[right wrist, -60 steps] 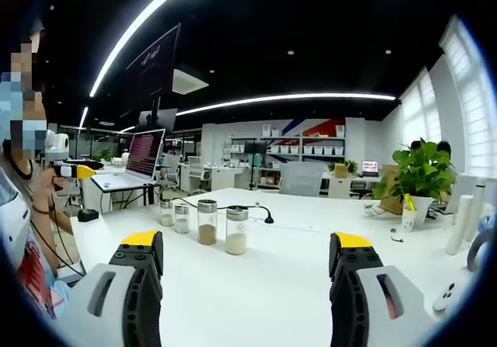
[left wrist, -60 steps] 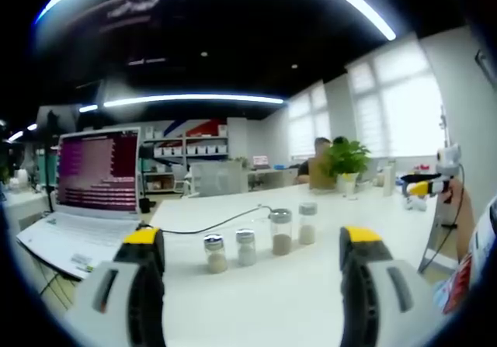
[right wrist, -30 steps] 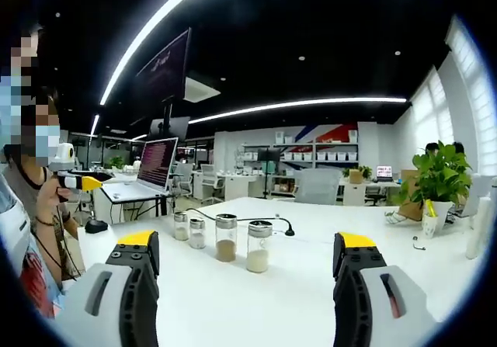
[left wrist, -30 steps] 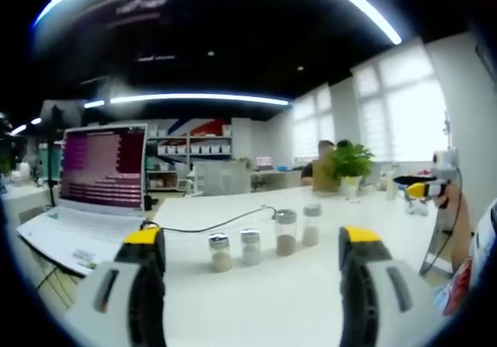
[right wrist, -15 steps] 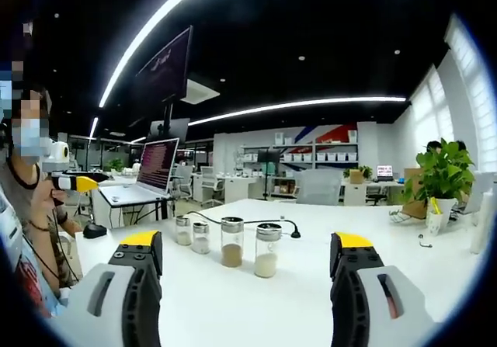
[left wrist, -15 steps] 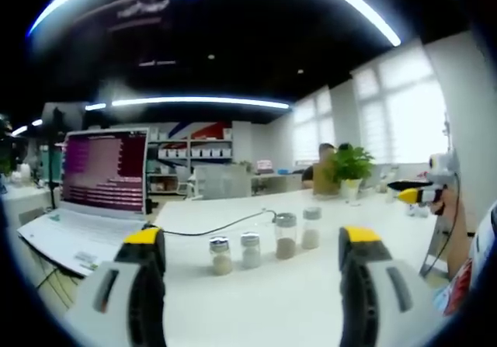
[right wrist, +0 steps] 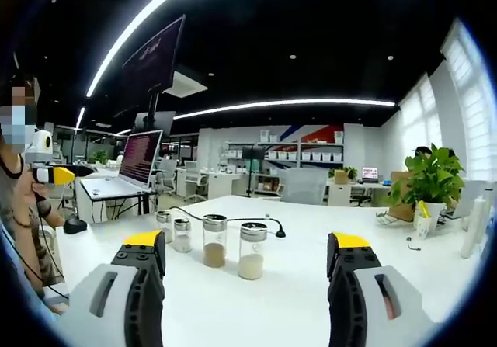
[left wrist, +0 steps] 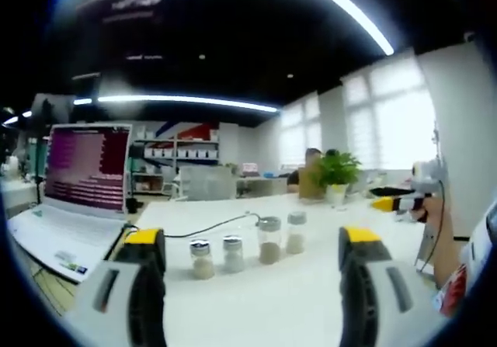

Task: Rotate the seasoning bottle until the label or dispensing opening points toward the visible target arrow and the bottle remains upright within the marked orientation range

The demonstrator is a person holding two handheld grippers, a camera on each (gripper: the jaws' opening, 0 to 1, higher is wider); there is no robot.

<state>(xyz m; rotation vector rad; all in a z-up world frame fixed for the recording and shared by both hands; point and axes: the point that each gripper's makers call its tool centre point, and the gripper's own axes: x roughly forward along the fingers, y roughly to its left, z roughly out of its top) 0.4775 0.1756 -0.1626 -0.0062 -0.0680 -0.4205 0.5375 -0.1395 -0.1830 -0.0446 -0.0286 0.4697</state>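
Four glass seasoning bottles with silver lids stand upright in a row on the white table (left wrist: 256, 300). In the left gripper view, two short ones (left wrist: 201, 258) (left wrist: 233, 254) sit left of two taller ones (left wrist: 269, 240) (left wrist: 295, 233). In the right gripper view the tall pair (right wrist: 213, 241) (right wrist: 251, 251) is nearer than the short pair (right wrist: 182, 235) (right wrist: 164, 227). My left gripper (left wrist: 247, 246) is open, well short of the bottles. My right gripper (right wrist: 245, 250) is open too, apart from them. The other gripper's yellow tip shows at each view's edge (left wrist: 386, 203) (right wrist: 58, 175).
An open laptop (left wrist: 74, 176) with a lit purple screen stands at the table's left end, and a black cable (left wrist: 203, 227) runs behind the bottles. A potted plant (right wrist: 425, 184) stands on the right side. The person's sleeve (right wrist: 19, 223) is close by. Desks and shelves fill the room behind.
Both views have shifted slightly with the hands; the bottles sit a little further left in each. Bottles stay upright and untouched, both grippers stay open.
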